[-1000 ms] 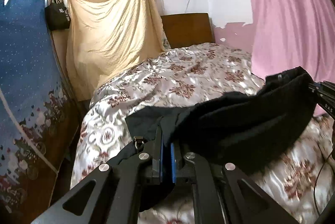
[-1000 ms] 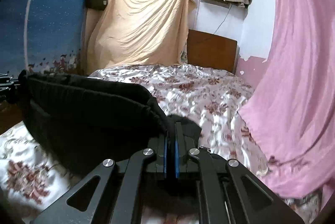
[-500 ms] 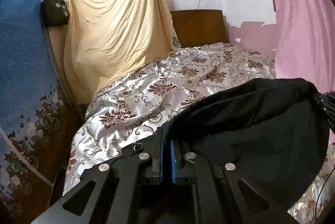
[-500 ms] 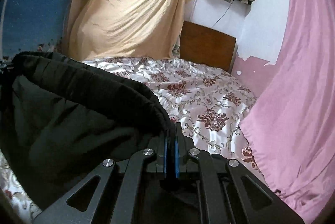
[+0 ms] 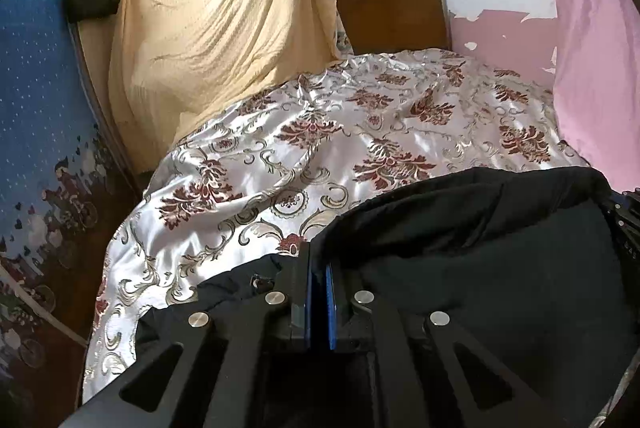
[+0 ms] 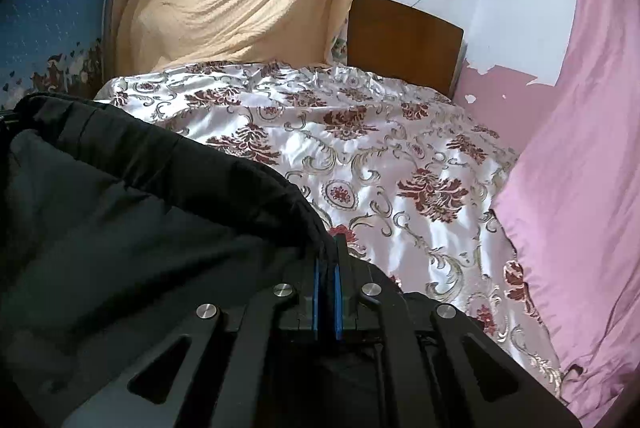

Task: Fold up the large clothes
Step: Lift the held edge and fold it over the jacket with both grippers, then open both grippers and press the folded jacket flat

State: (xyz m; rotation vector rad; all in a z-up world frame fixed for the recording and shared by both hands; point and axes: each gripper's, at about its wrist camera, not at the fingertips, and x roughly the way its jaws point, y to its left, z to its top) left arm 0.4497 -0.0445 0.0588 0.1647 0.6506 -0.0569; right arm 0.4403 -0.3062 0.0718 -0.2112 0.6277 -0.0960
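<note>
Grippers were both clamped: our left gripper [image 5: 319, 268] and right gripper [image 6: 328, 260] each pinched an edge of the black jacket [image 5: 500, 268], stretched between them above the floral bedspread [image 5: 320, 147].

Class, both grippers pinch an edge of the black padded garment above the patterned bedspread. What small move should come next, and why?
Probably lower both hands together to lay the black padded garment flat on the floral satin bedspread. The left gripper and right gripper are shut on its edge, and it sags slack between them.
</note>
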